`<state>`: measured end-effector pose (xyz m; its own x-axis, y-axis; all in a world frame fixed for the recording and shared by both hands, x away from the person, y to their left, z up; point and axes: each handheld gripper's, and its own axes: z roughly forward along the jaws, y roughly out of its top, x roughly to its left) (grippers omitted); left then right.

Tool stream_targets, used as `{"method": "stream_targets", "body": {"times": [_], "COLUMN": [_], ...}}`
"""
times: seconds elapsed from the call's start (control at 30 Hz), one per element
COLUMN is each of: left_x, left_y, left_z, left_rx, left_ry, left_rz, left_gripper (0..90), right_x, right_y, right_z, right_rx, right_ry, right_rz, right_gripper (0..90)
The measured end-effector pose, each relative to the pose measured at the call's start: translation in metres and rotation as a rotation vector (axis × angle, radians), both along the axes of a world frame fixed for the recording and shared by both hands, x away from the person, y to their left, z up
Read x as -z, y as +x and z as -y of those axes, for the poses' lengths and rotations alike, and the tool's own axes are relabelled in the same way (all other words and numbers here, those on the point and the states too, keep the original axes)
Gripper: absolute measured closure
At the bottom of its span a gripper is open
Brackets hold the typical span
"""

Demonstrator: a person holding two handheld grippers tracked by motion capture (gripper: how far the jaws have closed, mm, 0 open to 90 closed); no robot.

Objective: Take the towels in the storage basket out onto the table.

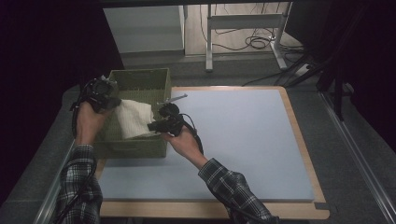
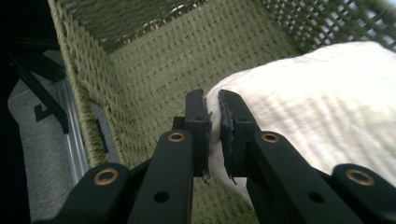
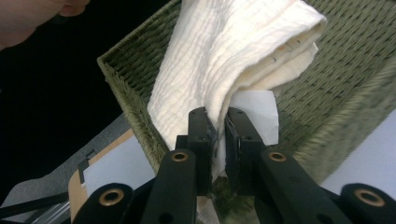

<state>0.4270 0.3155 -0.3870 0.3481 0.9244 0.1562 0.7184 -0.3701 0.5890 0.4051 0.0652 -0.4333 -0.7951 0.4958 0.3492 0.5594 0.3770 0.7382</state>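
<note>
Cloth held over basket

Cloth, a cream folded waffle-weave towel (image 1: 133, 117), is hanging over the green woven rectangular basket (image 1: 140, 79) at left centre of the high view. The left claw (image 2: 212, 112) is pinching its edge, jaws nearly closed. The right claw (image 3: 220, 122) is gripping its lower fold likewise, above the blue-topped table (image 1: 243, 135).

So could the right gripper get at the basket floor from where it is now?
Probably not as things stand. The right gripper is shut on the white cloth, which hangs over the green basket beneath it, and the left gripper holds the other end.
</note>
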Motion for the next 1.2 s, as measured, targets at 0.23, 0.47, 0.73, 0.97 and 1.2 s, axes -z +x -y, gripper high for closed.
{"method": "stream_targets", "body": {"times": [0.23, 0.47, 0.73, 0.97, 1.2], "left_x": [0.017, 0.036, 0.055, 0.05, 0.049], "left_y": [0.006, 0.02, 0.029, 0.027, 0.02], "left_z": [0.0, 0.013, 0.025, 0.024, 0.028], "left_rx": [0.003, 0.032, 0.052, 0.04, 0.034], "left_ry": [0.011, 0.047, 0.058, 0.01, 0.0], "left_rz": [-0.014, -0.049, -0.08, -0.048, -0.031], "left_gripper": [81.9, 81.0, 68.2, 53.1, 43.4], "right_x": [0.012, 0.016, 0.013, 0.002, -0.003], "right_y": [0.006, 0.01, 0.008, 0.011, 0.008], "right_z": [-0.01, -0.015, -0.023, -0.01, 0.002], "right_rx": [0.033, 0.042, 0.017, 0.023, -0.016], "right_ry": [-0.035, -0.061, -0.088, -0.097, -0.068], "right_rz": [-0.054, -0.085, -0.074, -0.017, 0.026], "right_gripper": [80.6, 79.9, 66.9, 59.3, 50.6]}}
